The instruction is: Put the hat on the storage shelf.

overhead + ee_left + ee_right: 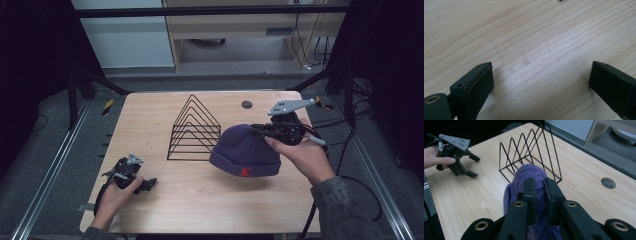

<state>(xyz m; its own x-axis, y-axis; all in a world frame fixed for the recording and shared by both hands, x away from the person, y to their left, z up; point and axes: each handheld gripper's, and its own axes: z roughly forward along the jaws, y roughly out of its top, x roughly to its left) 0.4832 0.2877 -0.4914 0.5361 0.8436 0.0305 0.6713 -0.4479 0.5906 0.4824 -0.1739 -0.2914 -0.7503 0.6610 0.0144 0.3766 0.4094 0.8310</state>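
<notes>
A purple knit beanie (244, 152) with a red letter on its cuff hangs just above the table right of centre. My right gripper (254, 130) is shut on the crown of the beanie (529, 173), whose knit is pinched between the two black jaws of the right gripper (539, 182). My left gripper (150, 183) rests low at the table's front left, open, with bare wood between its fingers (477, 80). The left gripper (472, 166) also appears far off in the right gripper view, held by a hand.
A black wire file rack (195, 130) with triangular dividers stands at mid-table, just left of the beanie, and the rack (529, 150) sits behind it in the right gripper view. A round cable hole (246, 104) lies near the far edge. Wooden table (200, 200).
</notes>
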